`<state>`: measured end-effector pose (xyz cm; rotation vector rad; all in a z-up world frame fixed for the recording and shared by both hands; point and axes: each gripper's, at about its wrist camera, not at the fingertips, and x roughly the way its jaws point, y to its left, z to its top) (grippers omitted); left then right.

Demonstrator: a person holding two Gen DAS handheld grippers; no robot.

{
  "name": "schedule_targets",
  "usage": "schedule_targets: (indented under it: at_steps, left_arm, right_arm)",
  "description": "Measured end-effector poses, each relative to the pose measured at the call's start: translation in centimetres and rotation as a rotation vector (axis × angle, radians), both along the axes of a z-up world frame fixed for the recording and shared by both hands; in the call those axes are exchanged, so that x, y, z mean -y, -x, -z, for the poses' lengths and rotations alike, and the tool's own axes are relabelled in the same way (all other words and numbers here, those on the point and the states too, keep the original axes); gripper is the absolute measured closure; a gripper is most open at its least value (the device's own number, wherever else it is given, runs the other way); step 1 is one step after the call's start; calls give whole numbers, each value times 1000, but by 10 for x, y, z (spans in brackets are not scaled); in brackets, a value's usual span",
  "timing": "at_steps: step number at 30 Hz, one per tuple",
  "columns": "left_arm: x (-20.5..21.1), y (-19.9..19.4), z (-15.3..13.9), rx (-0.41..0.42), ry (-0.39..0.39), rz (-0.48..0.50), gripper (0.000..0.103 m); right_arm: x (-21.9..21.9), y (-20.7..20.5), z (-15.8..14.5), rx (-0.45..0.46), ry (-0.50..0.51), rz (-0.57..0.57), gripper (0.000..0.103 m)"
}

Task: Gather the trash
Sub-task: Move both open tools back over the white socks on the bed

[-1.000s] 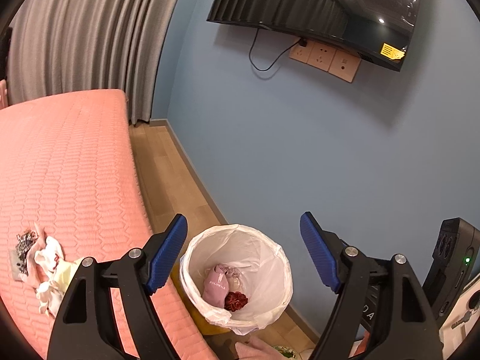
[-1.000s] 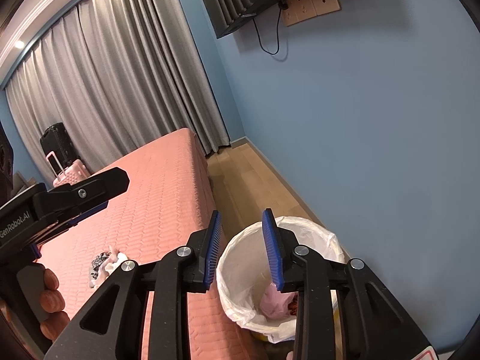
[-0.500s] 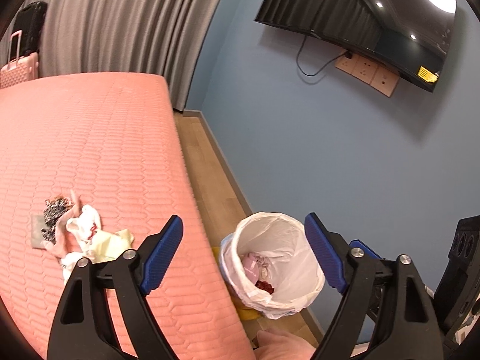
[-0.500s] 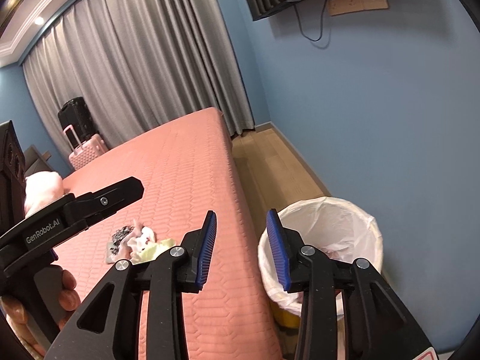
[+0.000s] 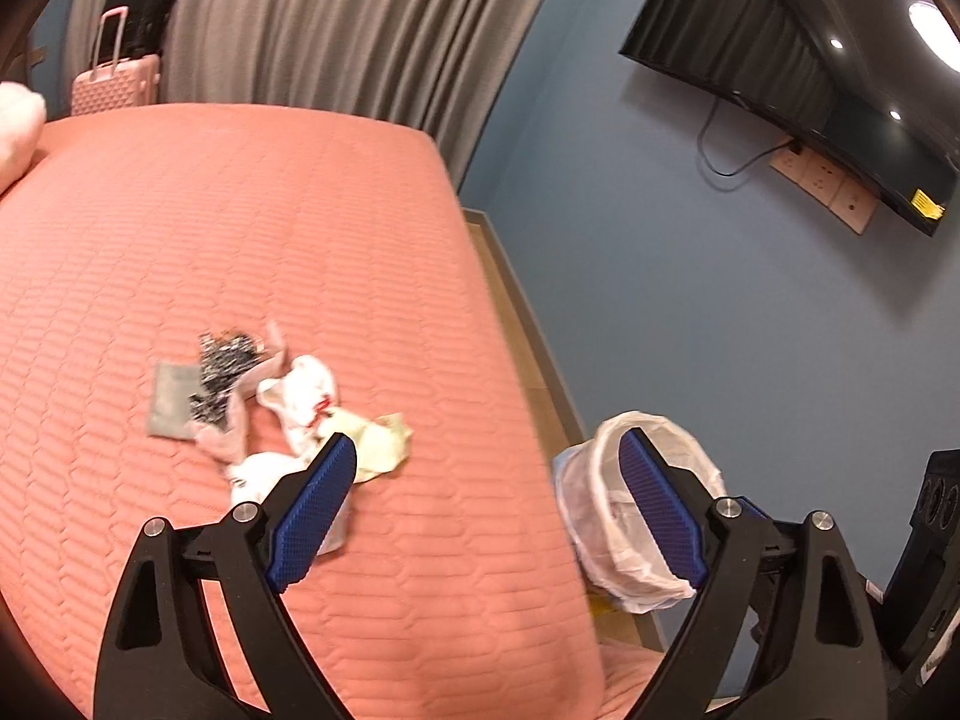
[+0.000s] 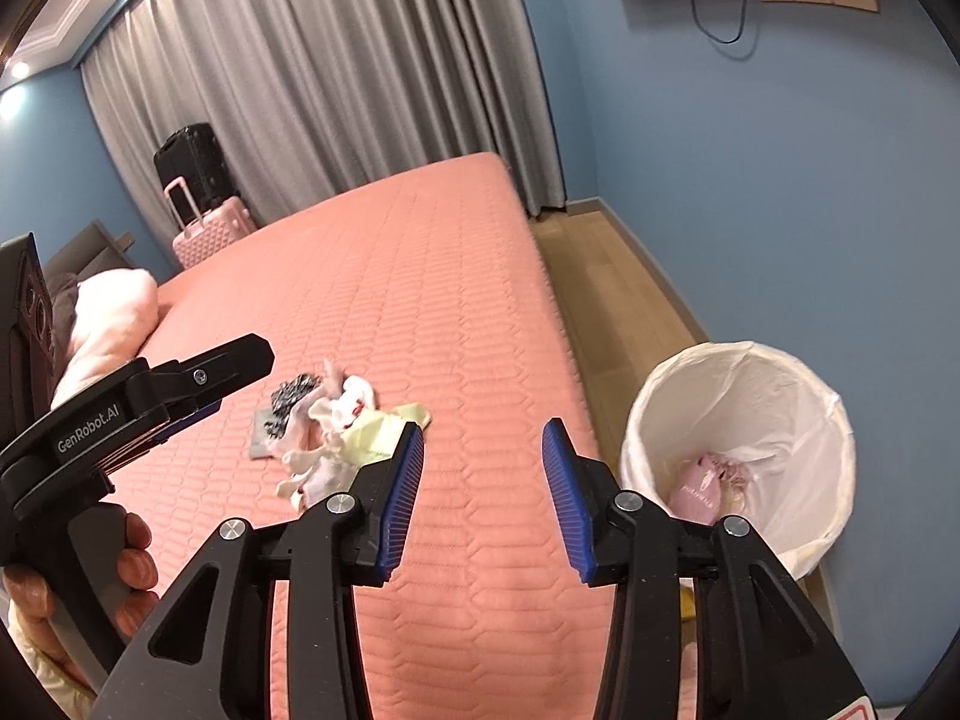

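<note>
A heap of trash lies on the pink bed: crumpled white tissues, a pale yellow wrapper, a black-and-white patterned scrap and a grey packet. It also shows in the right wrist view. A bin with a white liner stands on the floor by the bed's right edge, with pink trash inside; it shows in the left wrist view too. My left gripper is open and empty above the bed, just right of the heap. My right gripper is open and empty between heap and bin.
The pink quilted bed fills the left. A blue wall with a TV runs along the right, with a narrow wooden floor strip between. Suitcases stand by grey curtains. A pillow lies at the left.
Both grippers have swung left from the bin toward the trash heap on the bed. The right gripper's jaws have opened wider. The left stays open.
</note>
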<state>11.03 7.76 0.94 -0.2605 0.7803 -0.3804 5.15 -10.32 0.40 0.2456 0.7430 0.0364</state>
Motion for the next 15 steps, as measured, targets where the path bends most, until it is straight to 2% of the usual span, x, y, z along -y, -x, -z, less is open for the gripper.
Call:
schedule_targets:
  at_steps: [15]
  left_arm:
    - [-108,-12,60,-132,-38,-177,18]
  right_arm:
    - [-97,-48,74,-145,2,-176,62]
